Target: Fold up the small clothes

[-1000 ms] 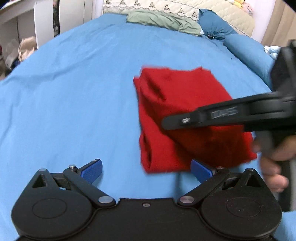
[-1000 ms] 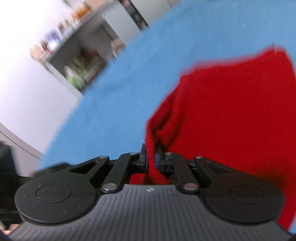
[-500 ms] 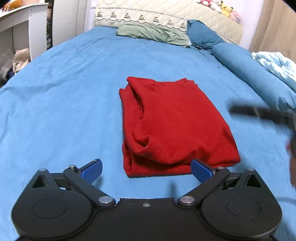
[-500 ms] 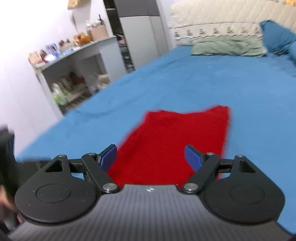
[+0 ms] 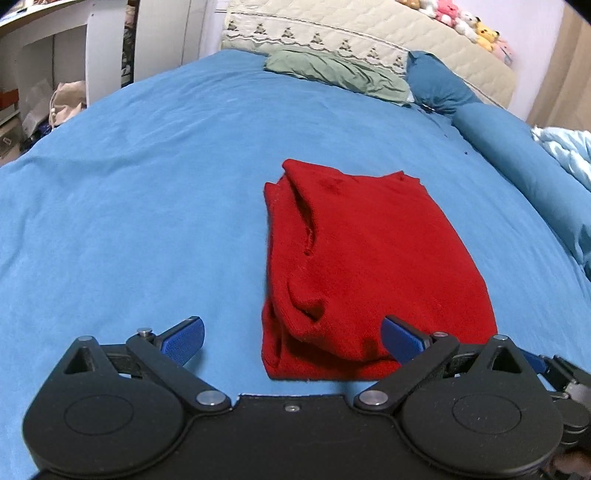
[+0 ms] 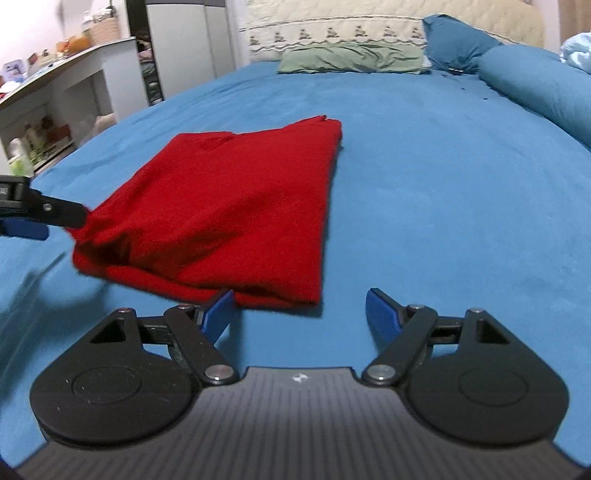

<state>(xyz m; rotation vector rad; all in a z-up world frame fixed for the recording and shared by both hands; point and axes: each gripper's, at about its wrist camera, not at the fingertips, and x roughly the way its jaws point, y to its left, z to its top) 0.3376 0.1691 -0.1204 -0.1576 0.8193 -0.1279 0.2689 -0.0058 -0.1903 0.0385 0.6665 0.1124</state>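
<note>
**Both grippers wide open, holding nothing**

Red garment (image 5: 365, 266) lay folded on blue bedsheet (image 5: 129, 206). L gripper (image 5: 291, 338) sat w/ jaws spread at its near edge; R gripper (image 6: 299, 308) jaws apart near its right corner.

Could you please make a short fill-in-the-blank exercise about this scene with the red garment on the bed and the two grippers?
1. The red garment lies folded on a bed sheet whose colour is ____.
2. The left gripper and the right gripper both have their jaws ____.
3. Near the headboard lies a flat pillow whose colour is ____.
4. The pads on the gripper fingers are ____ in colour.

Missing words: blue; open; green; blue
</note>
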